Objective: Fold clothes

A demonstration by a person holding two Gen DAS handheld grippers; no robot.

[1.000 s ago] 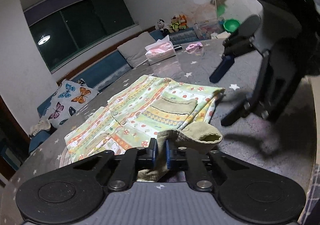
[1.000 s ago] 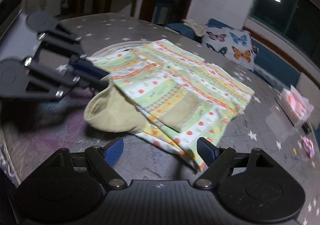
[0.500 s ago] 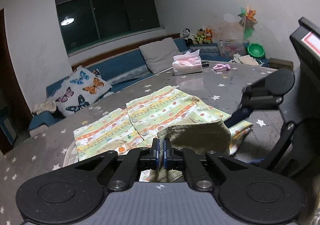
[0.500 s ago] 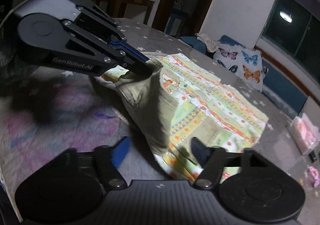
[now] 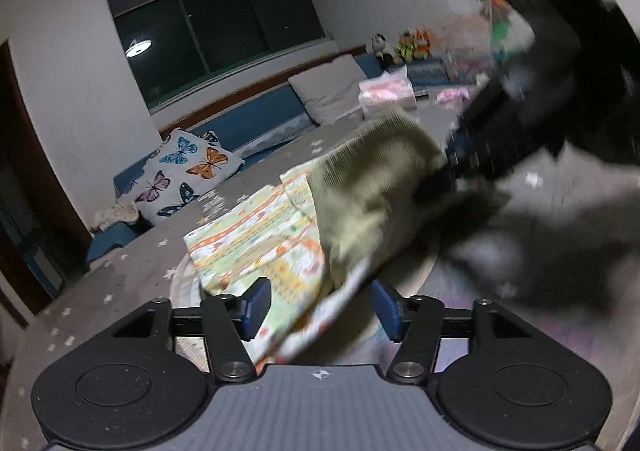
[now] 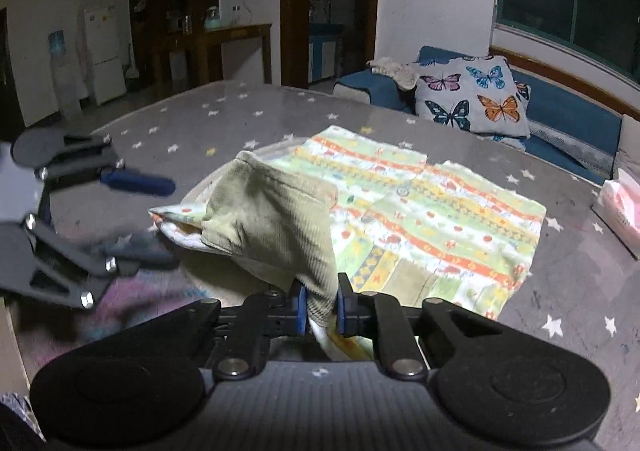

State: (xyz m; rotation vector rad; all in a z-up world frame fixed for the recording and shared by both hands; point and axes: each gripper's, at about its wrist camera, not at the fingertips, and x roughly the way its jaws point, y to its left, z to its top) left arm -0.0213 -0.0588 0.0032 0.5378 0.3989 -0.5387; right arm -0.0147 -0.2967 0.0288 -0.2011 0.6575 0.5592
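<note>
In the right wrist view, the right gripper is at 6 o'clock, closed tight on the olive ribbed cuff of the garment. The cuff rises out of the pinch toward 11 o'clock, lifted off the bench, with a patterned corner poking out at its left end. The rest of the garment, striped in green, orange and yellow, lies flat beyond it. Its long axis runs from about 10 o'clock to 4 o'clock, and its far edge is near the butterfly cushion.

The left gripper is at 9 o'clock in that view, with the blue pads spread wide and nothing between them, just beside the raised cuff but apart from it. In its own view, the left gripper is likewise wide. Loose patterned cloth drapes through the gap without being pinched, and the cuff stands at 12 to 1 o'clock. The blurred right gripper holds the cuff at 2 o'clock.

The next move probably turns on this: only the right gripper has the cloth, and the flat body lies ahead of it from 12 to 2 o'clock, so carrying the cuff forward across the long axis would lay the fold. The left gripper is nearer the free corner at 9 o'clock and could take it.
</note>
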